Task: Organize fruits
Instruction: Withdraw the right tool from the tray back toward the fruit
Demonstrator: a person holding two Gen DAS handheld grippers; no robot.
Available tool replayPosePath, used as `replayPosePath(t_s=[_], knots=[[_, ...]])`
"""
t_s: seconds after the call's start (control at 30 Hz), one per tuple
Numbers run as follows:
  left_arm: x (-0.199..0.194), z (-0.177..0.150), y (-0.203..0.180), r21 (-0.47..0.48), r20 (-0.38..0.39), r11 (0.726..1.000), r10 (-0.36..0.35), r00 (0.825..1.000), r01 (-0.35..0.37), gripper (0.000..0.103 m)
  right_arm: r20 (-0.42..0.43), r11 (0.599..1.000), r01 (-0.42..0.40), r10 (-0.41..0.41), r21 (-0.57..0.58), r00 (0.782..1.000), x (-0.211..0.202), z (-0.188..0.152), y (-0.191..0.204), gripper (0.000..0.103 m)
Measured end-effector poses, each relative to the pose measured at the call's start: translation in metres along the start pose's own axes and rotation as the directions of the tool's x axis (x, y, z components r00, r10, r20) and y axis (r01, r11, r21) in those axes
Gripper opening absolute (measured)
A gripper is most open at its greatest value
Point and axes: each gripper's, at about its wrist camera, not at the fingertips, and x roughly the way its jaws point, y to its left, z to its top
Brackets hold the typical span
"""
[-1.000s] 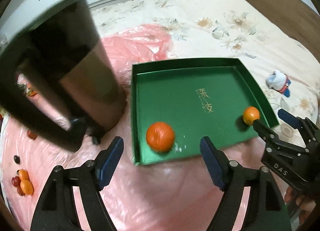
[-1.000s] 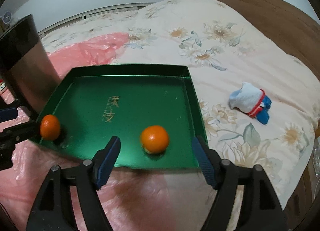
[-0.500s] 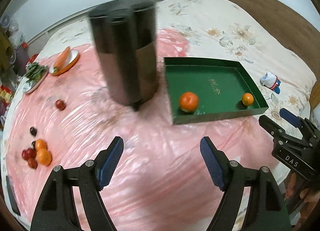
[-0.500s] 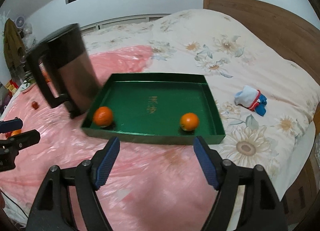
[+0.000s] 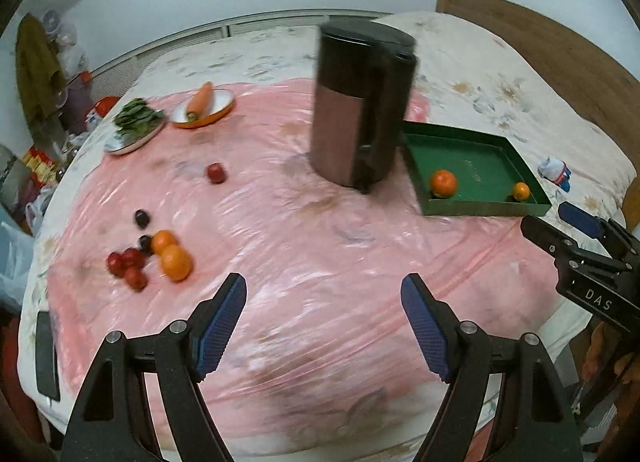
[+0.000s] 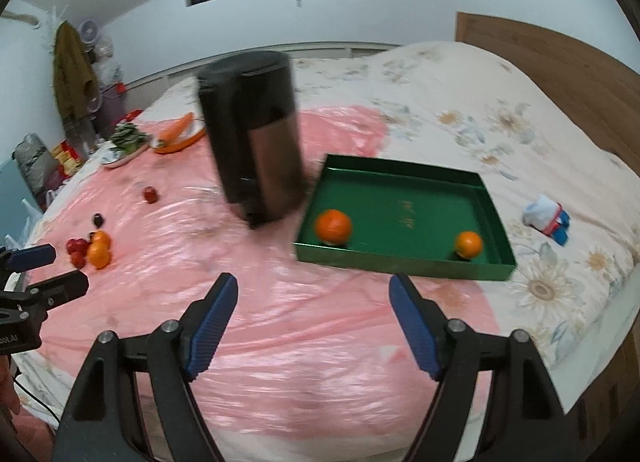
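Hovering above the pink sheet (image 5: 320, 238) on the bed (image 5: 500, 73): left hand-held gripper (image 5: 322, 298) and right hand-held gripper (image 6: 312, 294), both spreading wide and carrying nothing.

Waiting loose on the sheet: a pile (image 5: 152, 258) of two oranges with small red and dark fruits touching them, a dark fruit (image 5: 142, 217) just beyond, and a lone red fruit (image 5: 216, 173) farther off. Sitting already in the green tray (image 5: 480, 209): a big orange (image 5: 443, 183) at the near left corner and a small orange (image 5: 521, 191) at the near right corner, well apart.

Judging the next fetch: pile lying at about 10 o'clock from the left hand-held gripper, tray at about 2 o'clock, jug (image 5: 360, 117) standing at 12 to 1 o'clock, just beside the tray's left wall. From the right hand-held gripper, pile sitting far out at 9 to 10 o'clock, tray at 1 o'clock. Left one probably being nearer the pile, right one nearer the tray. Round fruit, so no long axis to line up with; closing from any side likely serving.

Showing only in the left view: the pile laid out plainly, each fruit separable, plus the carrot (image 5: 200, 99) and greens (image 5: 136, 117) on their plates at 11 o'clock. Showing better in the right view: the tray's whole floor and gold lettering, and the sock (image 6: 546, 217) lying beyond its right wall. Each view also catching the other gripper at its edge, fingers apart.
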Motion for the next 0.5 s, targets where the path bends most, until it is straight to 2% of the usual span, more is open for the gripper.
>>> replayPosePath(t_s=[0.5], knots=[[-0.046, -0.040, 0.107, -0.143, 0.035, 0.986, 0.094, 0.995, -0.088, 0.075, 0.029, 0.984, -0.134, 0.139, -0.118, 0.990, -0.019, 0.008, 0.113, 0.103]])
